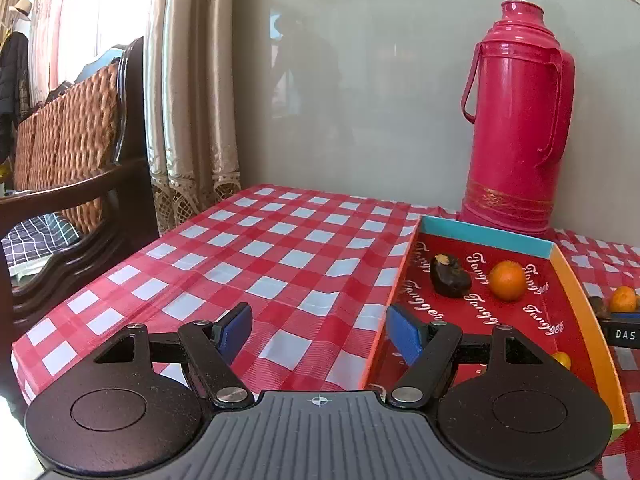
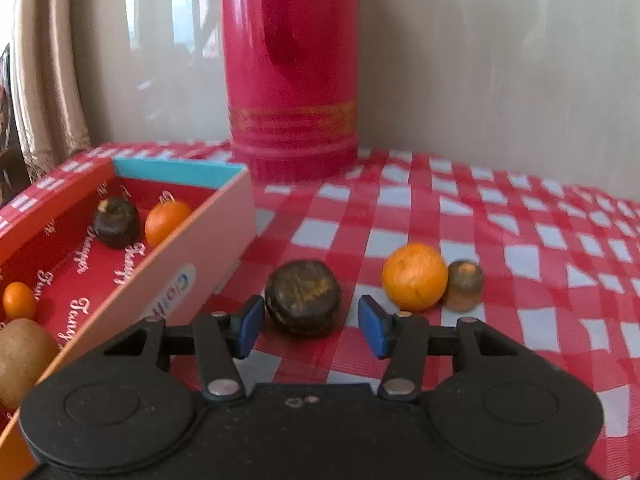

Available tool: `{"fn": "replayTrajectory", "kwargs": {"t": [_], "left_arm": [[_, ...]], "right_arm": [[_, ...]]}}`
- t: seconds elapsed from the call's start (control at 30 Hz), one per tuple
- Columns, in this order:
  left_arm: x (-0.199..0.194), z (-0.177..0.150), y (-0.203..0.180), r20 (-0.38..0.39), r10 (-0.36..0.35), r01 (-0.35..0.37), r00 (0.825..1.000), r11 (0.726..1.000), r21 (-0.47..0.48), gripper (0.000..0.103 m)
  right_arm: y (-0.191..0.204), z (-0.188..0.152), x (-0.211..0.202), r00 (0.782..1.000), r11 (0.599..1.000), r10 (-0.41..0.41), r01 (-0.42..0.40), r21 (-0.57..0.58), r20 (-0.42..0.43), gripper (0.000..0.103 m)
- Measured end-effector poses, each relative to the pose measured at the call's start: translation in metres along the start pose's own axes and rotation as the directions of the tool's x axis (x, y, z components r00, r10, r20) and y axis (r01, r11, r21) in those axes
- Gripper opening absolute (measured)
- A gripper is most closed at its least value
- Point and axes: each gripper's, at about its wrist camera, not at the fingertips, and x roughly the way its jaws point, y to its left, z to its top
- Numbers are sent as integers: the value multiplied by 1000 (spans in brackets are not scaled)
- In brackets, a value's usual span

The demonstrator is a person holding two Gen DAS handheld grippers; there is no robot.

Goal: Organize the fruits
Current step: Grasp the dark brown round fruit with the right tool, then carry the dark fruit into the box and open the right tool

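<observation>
Dark and rough-skinned, a squat rounded fruit (image 2: 303, 298) sits on the glossy red-and-white checked tablecloth (image 2: 500, 248), between the spread blue pads of the right gripper (image 2: 311, 325), whose fingers stand wide and hold nothing; the left pad (image 2: 248, 326) looks very close to the fruit's side, though contact cannot be told. Just beyond to the right, a smooth orange (image 2: 415, 276) touches a small brownish stubby fruit (image 2: 464, 285). To the left lies a shallow cardboard box (image 2: 208, 240) with a red printed floor, holding another dark fruit (image 2: 116, 222), an orange fruit (image 2: 166, 221), a tiny orange one (image 2: 19, 300) and a fuzzy brown kiwi (image 2: 24, 360). Behind stands a tall shiny crimson plastic flask (image 2: 292, 80). The left gripper (image 1: 320, 334) hovers wide open and empty over the box's left rim, near a woven-backed wooden chair (image 1: 72, 140)
</observation>
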Motion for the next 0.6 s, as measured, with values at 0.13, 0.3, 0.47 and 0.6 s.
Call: {"fn": "replayTrajectory", "kwargs": {"t": [0.13,0.3,0.47,0.6], "left_arm": [[-1,-1,2,-1,3,-3,1000,1000,-1,74],[-5,-1,2,7,-4,4,1000,1000,-1,74],[-13,1,2,18,-7,7,1000,1000,3,74],[-18,2,7,19,0,0,1000,1000,2,74]], "right_arm": [[0,3,1,1000,1000,-7,7,-4,1,32],[6,9,-20,999,1000,4,-4,1,51,32],[18,12,-47,994,1000,28,-28,-1,102,32],[36,15,-64,986,997,70,-67,-28,154,32]]}}
